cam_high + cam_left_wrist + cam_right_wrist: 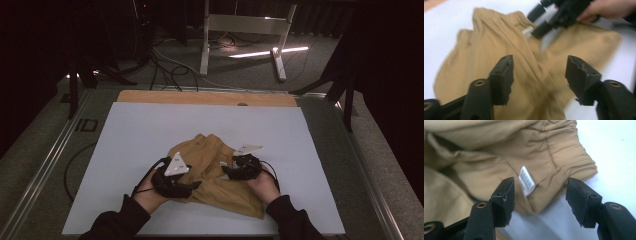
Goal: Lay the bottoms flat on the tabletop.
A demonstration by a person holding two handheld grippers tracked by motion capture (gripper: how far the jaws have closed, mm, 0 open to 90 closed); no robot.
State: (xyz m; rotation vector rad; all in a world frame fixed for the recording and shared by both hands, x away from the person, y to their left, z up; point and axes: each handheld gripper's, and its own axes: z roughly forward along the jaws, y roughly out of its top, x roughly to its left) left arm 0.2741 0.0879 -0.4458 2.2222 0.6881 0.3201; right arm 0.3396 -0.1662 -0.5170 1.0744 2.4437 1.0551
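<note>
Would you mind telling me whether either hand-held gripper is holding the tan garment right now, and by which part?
Nothing is held. The left hand-held gripper and the right hand-held gripper both stand open over the tan garment, pads clear of the cloth.

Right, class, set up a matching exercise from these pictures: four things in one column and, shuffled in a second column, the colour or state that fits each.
Things:
1. garment
2. care label
3. table sheet
4. left gripper

Descriptions:
A. pale blue-white, flat, spread under everything
B. tan, crumpled, with a gathered elastic waistband
C. black, jaws standing apart above the cloth
D. small, white, sewn inside near the waistband

Pairs: 1-B, 2-D, 3-A, 4-C
</note>
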